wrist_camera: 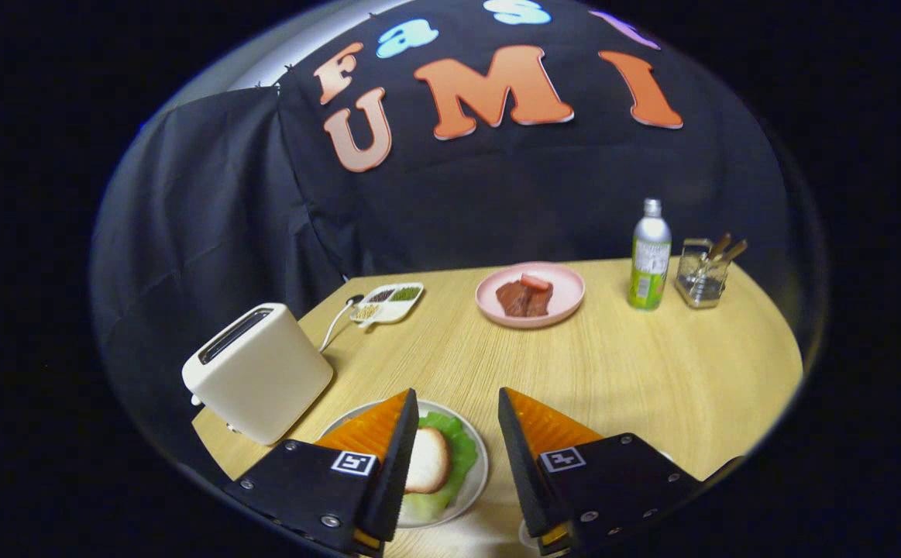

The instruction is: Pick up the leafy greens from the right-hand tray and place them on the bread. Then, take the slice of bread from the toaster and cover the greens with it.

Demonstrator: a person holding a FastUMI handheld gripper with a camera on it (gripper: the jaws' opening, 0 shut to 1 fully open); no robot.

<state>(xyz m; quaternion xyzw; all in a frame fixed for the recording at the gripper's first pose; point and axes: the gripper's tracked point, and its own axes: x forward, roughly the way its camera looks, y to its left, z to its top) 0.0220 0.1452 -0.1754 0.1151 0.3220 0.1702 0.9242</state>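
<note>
A slice of bread (428, 459) lies on top of leafy greens (458, 453) on a white plate (483, 473), partly hidden under the left finger. My gripper (458, 415) hangs above the plate, open, with nothing between its fingers. A cream toaster (258, 372) stands left of the plate, its slot looking dark; I cannot tell whether bread is inside.
On the wooden table (651, 372), beyond the fingers, sits a pink plate (566, 298) with pieces of meat. A small divided dish (388, 302) stands by the toaster's cord. A green bottle (649, 256) and a clear holder (702, 275) with utensils stand far right.
</note>
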